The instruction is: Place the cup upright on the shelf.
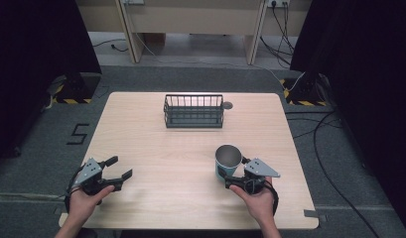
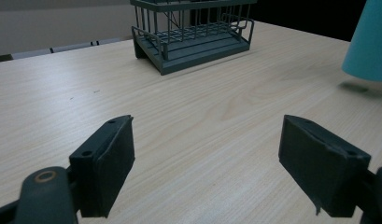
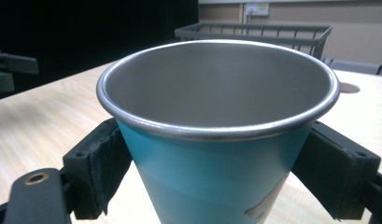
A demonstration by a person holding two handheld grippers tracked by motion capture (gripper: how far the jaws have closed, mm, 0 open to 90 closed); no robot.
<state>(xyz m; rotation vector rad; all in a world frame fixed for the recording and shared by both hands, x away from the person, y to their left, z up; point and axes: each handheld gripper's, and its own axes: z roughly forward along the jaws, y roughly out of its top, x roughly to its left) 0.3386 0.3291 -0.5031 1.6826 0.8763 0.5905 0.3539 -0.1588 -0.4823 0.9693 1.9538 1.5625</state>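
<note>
the right gripper [image 1: 234,174] clasps the blue cup [image 1: 227,161], lower right, below its rim; light, stiff, likely slippery steel. the left gripper [image 1: 119,168] gapes empty.

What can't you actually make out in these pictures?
- Cup: in the right claw view its base is cut off by the bottom edge; the print near its lower right is cut off too.
- Cup in the left claw view: cropped by the right edge.
- Round mark beside the wire basket: too small to identify.
</note>
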